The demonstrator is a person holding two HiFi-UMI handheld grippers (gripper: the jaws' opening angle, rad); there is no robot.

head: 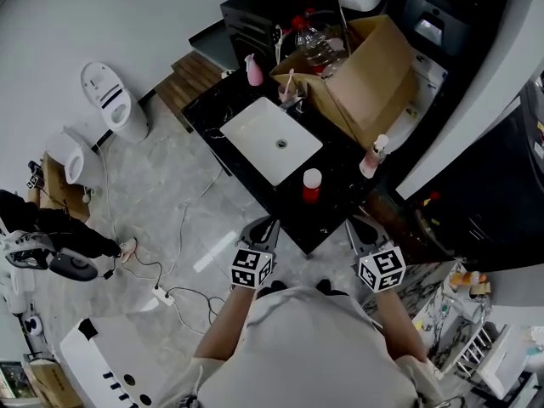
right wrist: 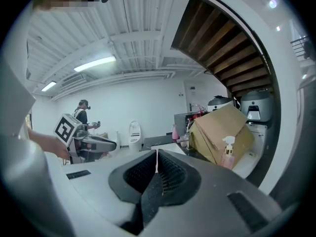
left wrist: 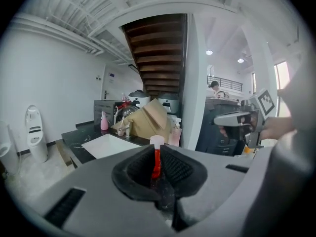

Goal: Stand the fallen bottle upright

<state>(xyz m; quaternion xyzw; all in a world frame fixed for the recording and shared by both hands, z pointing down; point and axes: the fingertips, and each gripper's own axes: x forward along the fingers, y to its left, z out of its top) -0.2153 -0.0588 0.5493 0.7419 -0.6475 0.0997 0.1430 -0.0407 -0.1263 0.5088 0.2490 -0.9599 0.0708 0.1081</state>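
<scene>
Black tabletop (head: 336, 202) with a white sink (head: 255, 138); red bottle (head: 312, 185) upright near its front edge, both grippers short of it.
At the centre of the head view the bottle's long axis is vertical, white cap up, so the job looks finished. It stands apart from the left gripper (head: 259, 228) and right gripper (head: 364, 228), ahead and about midway between them; the left one points straight at it. Both pairs of jaws are closed together on nothing.
</scene>
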